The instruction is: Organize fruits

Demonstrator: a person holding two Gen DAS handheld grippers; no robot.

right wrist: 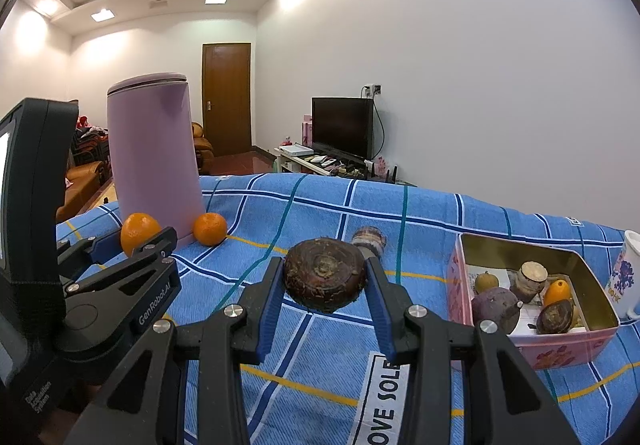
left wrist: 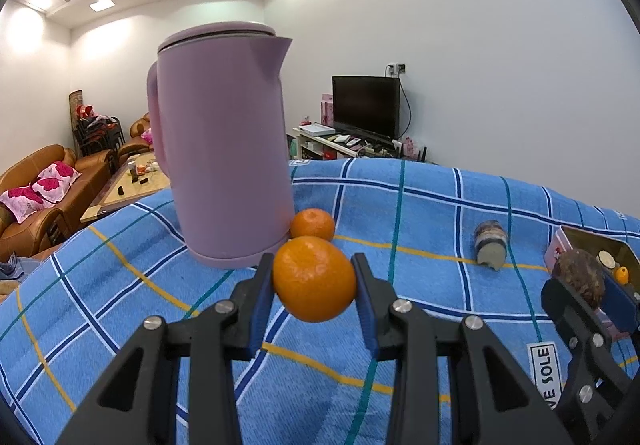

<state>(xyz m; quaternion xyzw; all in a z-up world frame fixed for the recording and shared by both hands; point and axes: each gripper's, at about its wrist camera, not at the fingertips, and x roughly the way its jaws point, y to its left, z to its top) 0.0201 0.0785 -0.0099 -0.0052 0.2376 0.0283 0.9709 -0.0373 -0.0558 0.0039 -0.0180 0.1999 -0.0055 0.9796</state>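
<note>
Black-framed left tongs [left wrist: 314, 279] with blue pads were clamped on a round orange mandarin [left wrist: 314, 279], held clear above the blue checked cloth [left wrist: 132, 285] that covered the tabletop. Just beyond it, at twelve o'clock, a second, smaller orange mandarin [left wrist: 312, 224] lay on the cloth, touching the base of a tall lilac plastic kettle [left wrist: 224, 149] that stood upright at eleven o'clock. At two o'clock a short brown-banded root piece [left wrist: 491, 245] lay on its side, well apart from the kettle.

Right tongs [right wrist: 325, 277] of the same black-and-blue make were clamped on a dark brown, rough-skinned round tuber [right wrist: 325, 275], also lifted off the cloth. At three o'clock from them sat a pink rectangular tin box [right wrist: 560, 349] with a gold lining; inside lay a purple round fruit [right wrist: 494, 305], a small dark brown tuber [right wrist: 554, 319], a small orange fruit [right wrist: 557, 292], a pale-topped banded root piece [right wrist: 530, 279] and a small yellowish fruit [right wrist: 487, 280]. A white floral mug [right wrist: 626, 273] stood just beside the box's far right corner. At the far wall, around one o'clock, a black television [right wrist: 342, 127] stood on a low white stand [right wrist: 308, 161].
</note>
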